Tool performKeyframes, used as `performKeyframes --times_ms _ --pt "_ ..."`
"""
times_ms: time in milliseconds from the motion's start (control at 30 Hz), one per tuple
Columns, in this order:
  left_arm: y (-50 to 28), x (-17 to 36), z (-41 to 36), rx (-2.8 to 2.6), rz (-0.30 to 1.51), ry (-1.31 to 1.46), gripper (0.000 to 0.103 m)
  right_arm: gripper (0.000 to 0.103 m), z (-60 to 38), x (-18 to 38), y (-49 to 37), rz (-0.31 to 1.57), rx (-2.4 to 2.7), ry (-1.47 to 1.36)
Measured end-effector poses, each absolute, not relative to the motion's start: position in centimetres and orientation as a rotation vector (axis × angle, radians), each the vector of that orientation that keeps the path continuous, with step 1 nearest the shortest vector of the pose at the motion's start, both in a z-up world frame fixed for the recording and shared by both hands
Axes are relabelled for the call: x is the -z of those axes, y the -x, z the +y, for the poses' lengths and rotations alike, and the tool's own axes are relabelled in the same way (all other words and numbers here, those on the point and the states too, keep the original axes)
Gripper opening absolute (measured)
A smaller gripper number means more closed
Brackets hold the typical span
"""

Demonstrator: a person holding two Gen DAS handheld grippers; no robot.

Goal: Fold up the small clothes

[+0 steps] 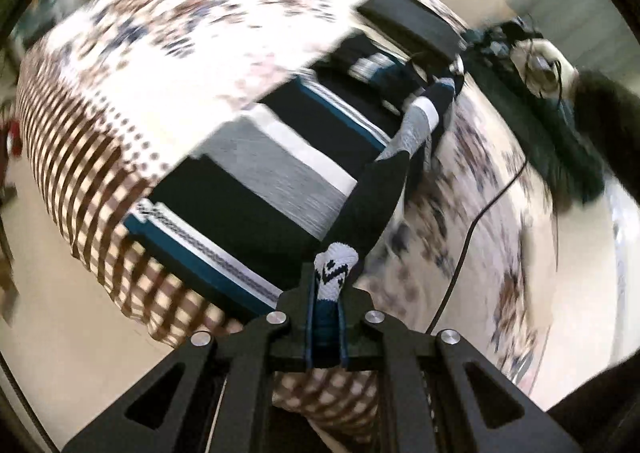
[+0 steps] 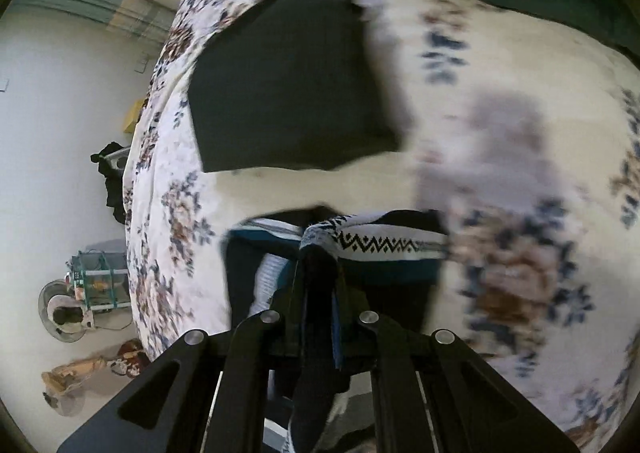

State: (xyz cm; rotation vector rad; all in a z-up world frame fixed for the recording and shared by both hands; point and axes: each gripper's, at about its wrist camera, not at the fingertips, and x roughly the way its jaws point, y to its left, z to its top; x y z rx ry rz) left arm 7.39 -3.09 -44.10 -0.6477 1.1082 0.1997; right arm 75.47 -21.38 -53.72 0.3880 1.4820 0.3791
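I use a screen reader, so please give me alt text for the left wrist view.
The left gripper has its jaws shut on an edge of a striped knit garment, lifted taut over a floral bedspread. The picture is motion-blurred.

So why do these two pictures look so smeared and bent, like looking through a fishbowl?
Left wrist view: round lens curves the floral bedspread, motion smears it; the striped garment and left gripper look sharper. Right wrist view: same bulge, blurred flowers, right gripper fairly crisp.
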Motion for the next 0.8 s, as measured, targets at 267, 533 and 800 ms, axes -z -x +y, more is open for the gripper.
performKeyframes --times_ms 267,533,800 --pt "-8.2 51.5 8.1 -0.256 1.134 0.836 0.006 0.009 -5.1 59.2 -76.8 1.526 -0.287 -0.225" --pt "-8.3 57.7 13.4 -0.255 1.204 0.966 0.006 0.009 3.3 65.3 -76.9 1.563 -0.202 -0.057" --pt "-7.3 58.1 14.8 -0.242 1.297 0.983 0.039 0.032 3.6 67.5 -77.3 1.641 -0.218 -0.096"
